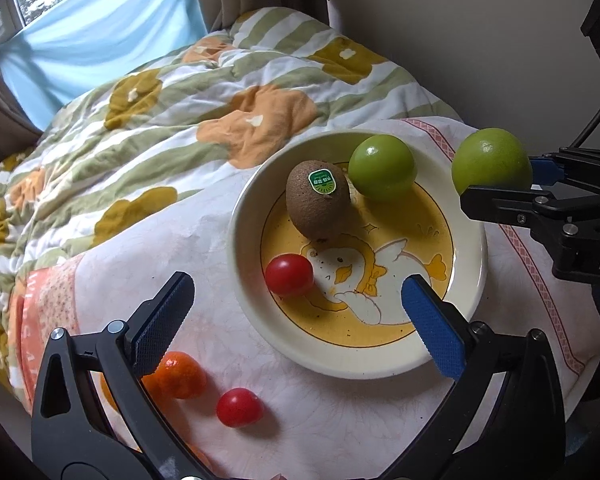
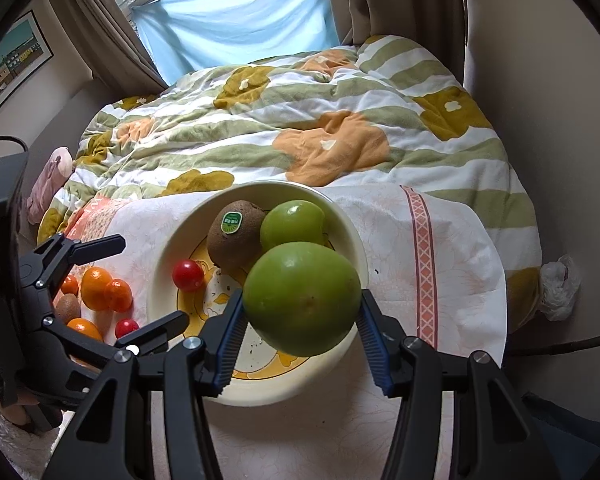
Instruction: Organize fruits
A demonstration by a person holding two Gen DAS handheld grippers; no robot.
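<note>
Right now the right claw (image 2: 300, 344) grips a green fruit (image 2: 302, 298) across its widest part, one blue pad on each side, and holds it in the air over the near rim of the plate (image 2: 156, 280). That plate lies on a pale cloth (image 2: 452, 280) spread over the bed, toward the cloth's right edge, and already carries a kiwi (image 1: 318, 200), a second green fruit (image 1: 381, 168) touching it, and a cherry tomato (image 1: 289, 280) a little apart. The left claw (image 1: 296, 316) stands wide open and empty above the plate's near-left rim. Off the plate, near the cloth's left edge, lie a cluster of small oranges (image 2: 106, 288), another kiwi (image 2: 67, 308) and a loose cherry tomato (image 1: 239, 407). The held fruit looks firm, smooth and glossy, so it is likely to slip if pinched off centre; the hold at its middle seems sound, and it should be lowered gently because a round fruit will roll on the shallow dish and may knock its neighbours. The cherry tomatoes look light and thin-skinned and would want a soft squeeze across the middle. The oranges probably give a little, and their dimpled skin should offer better purchase. The quilt (image 1: 160, 128) under the cloth is soft, so anything set down off the plate may settle or roll.
</note>
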